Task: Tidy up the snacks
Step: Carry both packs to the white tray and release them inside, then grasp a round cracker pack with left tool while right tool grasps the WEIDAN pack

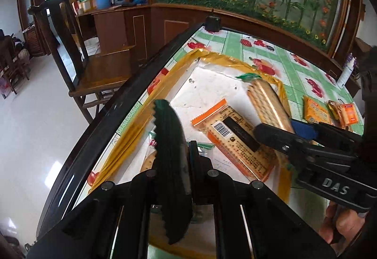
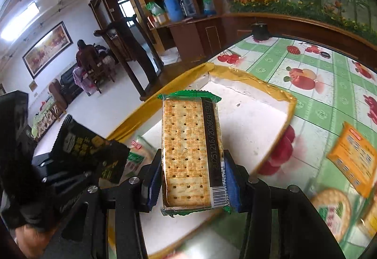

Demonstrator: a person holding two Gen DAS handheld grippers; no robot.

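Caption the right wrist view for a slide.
Right gripper holds a green-edged cracker pack above the gold-rimmed white tray.

The green-edged cracker pack was wrapped in clear, glossy plastic film over dry, pitted biscuits. The dark snack packet was shiny foil-like plastic. The tray had a matt, scuffed white floor and a rim of glossy, wrinkled yellow tape. The tablecloth looked smooth, slick plastic; the chair was polished dark wood
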